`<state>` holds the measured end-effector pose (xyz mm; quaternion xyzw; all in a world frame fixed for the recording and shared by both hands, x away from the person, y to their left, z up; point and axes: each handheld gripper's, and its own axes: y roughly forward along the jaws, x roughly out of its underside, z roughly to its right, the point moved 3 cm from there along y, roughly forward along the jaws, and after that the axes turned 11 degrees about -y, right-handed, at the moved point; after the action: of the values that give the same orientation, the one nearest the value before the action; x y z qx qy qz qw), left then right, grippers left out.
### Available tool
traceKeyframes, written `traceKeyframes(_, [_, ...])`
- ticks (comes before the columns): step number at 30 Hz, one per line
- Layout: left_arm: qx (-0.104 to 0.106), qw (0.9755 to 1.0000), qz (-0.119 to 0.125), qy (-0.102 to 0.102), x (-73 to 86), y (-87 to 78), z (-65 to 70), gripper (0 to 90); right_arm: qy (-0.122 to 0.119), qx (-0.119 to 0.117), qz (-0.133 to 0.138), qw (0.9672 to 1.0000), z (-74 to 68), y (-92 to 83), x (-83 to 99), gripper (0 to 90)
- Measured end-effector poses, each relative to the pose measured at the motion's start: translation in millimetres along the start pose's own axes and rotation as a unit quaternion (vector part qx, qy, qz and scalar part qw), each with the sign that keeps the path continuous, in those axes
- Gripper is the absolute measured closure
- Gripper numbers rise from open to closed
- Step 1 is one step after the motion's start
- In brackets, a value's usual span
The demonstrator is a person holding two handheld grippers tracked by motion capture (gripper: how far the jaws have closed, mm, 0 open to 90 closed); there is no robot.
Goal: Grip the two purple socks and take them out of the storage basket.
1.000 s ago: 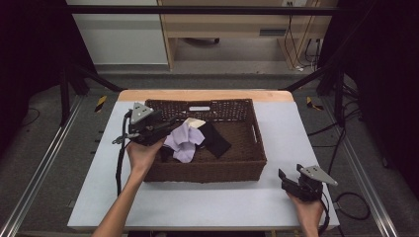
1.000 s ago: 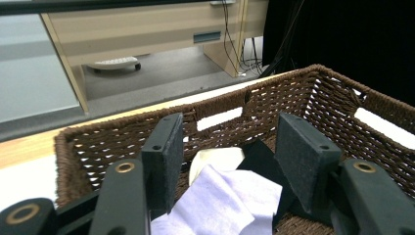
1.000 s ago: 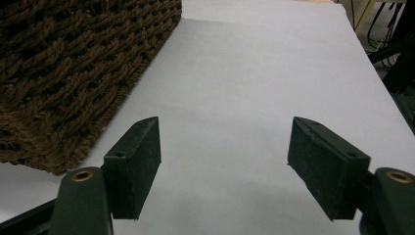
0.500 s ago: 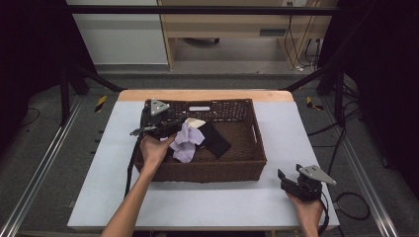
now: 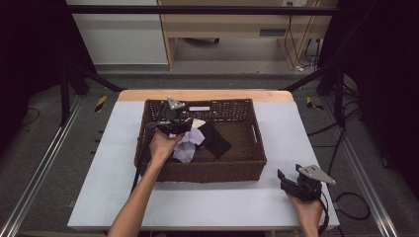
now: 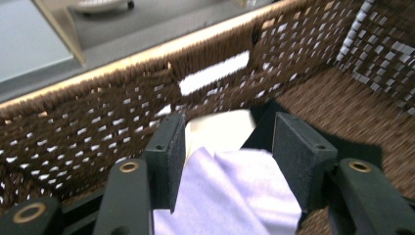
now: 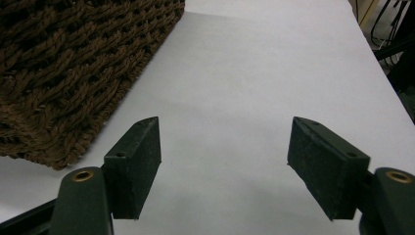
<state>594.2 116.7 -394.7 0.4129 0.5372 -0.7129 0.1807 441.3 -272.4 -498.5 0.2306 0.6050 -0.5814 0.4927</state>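
A brown wicker basket (image 5: 212, 170) stands on the white table (image 5: 222, 202). Inside it lie a lavender cloth (image 5: 188, 145), a cream piece (image 5: 198, 122) and a black cloth (image 5: 215, 139). My left gripper (image 5: 188, 127) reaches into the basket's left half. In the left gripper view, its jaws (image 6: 230, 142) straddle the lavender cloth (image 6: 230, 196), with the cream piece (image 6: 220, 129) just beyond. Those jaws have just been opening, and the cloth lies loosely between them. My right gripper (image 5: 284, 181) rests open near the table's front right corner, and its jaws (image 7: 222, 152) hold nothing over the bare tabletop.
The basket's woven back wall (image 6: 98, 112) with a handle slot rises close ahead of the left gripper. The basket's corner (image 7: 73, 63) sits to the left of the right gripper. Open tabletop (image 7: 254, 73) stretches ahead of it. Dark frame posts flank the table.
My left hand has moved right and down into the basket, bringing its jaws over the lavender cloth. The right hand has stayed still.
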Motion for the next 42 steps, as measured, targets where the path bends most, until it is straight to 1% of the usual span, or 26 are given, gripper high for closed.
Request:
traceKeyframes(1, [0.0,1.0,0.0,0.0,0.0,0.0,0.0,45.5,0.0,0.0,-0.001,1.0,-0.1,0.0,0.0,28.3])
traceKeyframes(2, [0.007,0.9999,-0.014,-0.002,2.0,2.6,0.0,45.4,-0.002,0.0,0.0,1.0,0.0,0.2,0.0,28.3])
traceKeyframes(4, [0.01,0.9996,-0.028,0.002,3.6,5.8,0.5,44.1,-0.002,-0.001,0.0,1.0,-0.1,0.1,0.0,28.3])
traceKeyframes(6, [0.017,0.999,-0.041,0.0,5.4,9.2,1.8,42.0,-0.002,0.0,-0.002,1.0,-0.5,0.3,0.0,28.3])
traceKeyframes(8, [0.012,0.9983,-0.057,0.006,7.4,12.4,2.2,41.8,-0.003,0.0,-0.002,1.0,-0.6,0.5,0.0,28.3])
traceKeyframes(11, [0.005,0.9967,-0.082,0.0,10.1,17.8,0.7,40.1,-0.003,-0.001,-0.005,1.0,-0.8,1.0,-0.1,28.1])
traceKeyframes(13, [-0.001,0.9953,-0.097,0.0,11.8,20.4,-0.6,40.3,-0.003,-0.002,-0.005,1.0,-0.9,0.7,-0.2,28.0])
traceKeyframes(15, [-0.007,0.9941,-0.108,0.005,13.6,21.9,-0.2,41.0,-0.006,-0.001,-0.003,1.0,-0.6,0.8,-0.1,28.1])
traceKeyframes(17, [-0.009,0.9924,-0.122,0.014,15.8,23.9,1.0,41.1,-0.006,-0.001,-0.003,1.0,-0.6,0.8,-0.1,28.0])
traceKeyframes(19, [-0.016,0.9896,-0.141,0.024,18.8,26.7,2.1,40.4,-0.007,-0.001,-0.003,1.0,-0.7,0.7,-0.1,27.9])
traceKeyframes(21, [-0.019,0.9866,-0.159,0.029,21.5,29.6,3.0,40.1,-0.006,-0.001,-0.003,1.0,-0.6,0.8,-0.1,27.9])
traceKeyframes(22, [-0.024,0.9854,-0.165,0.031,22.6,30.7,3.4,40.0,-0.004,-0.002,-0.004,1.0,-0.8,0.7,-0.2,27.8])
traceKeyframes(25, [-0.028,0.9827,-0.181,0.029,24.5,32.8,3.6,43.2,-0.005,-0.002,-0.005,1.0,-0.6,0.9,-0.1,27.8])
traceKeyframes(28, [-0.028,0.9814,-0.189,0.02,25.1,33.0,2.2,50.8,-0.004,-0.002,-0.005,1.0,-0.8,0.7,-0.1,27.6])
traceKeyframes(29, [-0.024,0.9811,-0.192,0.017,25.3,32.8,1.7,55.0,-0.006,-0.002,-0.004,1.0,-0.7,0.8,-0.1,27.6])
traceKeyframes(30, [-0.024,0.9811,-0.192,0.017,25.3,32.8,1.7,61.4,-0.006,-0.001,-0.003,1.0,-0.8,0.7,-0.1,27.6])
traceKeyframes(31, [-0.02,0.9792,-0.202,0.013,25.9,32.8,0.9,66.1,-0.007,-0.001,-0.003,1.0,-0.9,0.7,-0.1,27.6])
traceKeyframes(32, [-0.02,0.9782,-0.206,0.012,26.2,32.7,0.3,70.3,-0.005,-0.002,-0.003,1.0,-1.2,0.5,-0.2,27.6])
traceKeyframes(33, [-0.019,0.9778,-0.208,0.011,26.4,32.5,-0.2,74.5,-0.005,-0.002,-0.004,1.0,-1.2,0.5,-0.1,27.6])
traceKeyframes(34, [-0.02,0.9779,-0.208,0.009,26.1,31.7,-1.0,77.2,-0.007,-0.001,-0.003,1.0,-0.9,0.6,0.0,27.6])
traceKeyframes(35, [-0.02,0.9787,-0.204,0.006,25.9,30.9,-1.6,80.0,-0.007,-0.001,-0.003,1.0,-0.9,0.6,-0.1,27.6])
traceKeyframes(37, [-0.018,0.9803,-0.197,0.003,25.2,28.5,-3.0,82.6,-0.005,-0.002,-0.003,1.0,-1.2,0.4,-0.2,27.6])
traceKeyframes(40, [-0.001,0.9845,-0.175,-0.008,24.8,23.7,-3.8,84.3,-0.005,-0.002,-0.003,1.0,-1.2,0.5,-0.2,27.6])
traceKeyframes(41, [0.002,0.9859,-0.167,-0.007,24.2,21.4,-4.2,84.5,-0.007,-0.002,-0.003,1.0,-0.9,0.7,-0.1,27.6])
traceKeyframes(42, [0.006,0.9879,-0.154,-0.01,23.2,19.2,-3.9,84.6,-0.006,-0.002,-0.003,1.0,-0.9,0.7,-0.1,27.6])
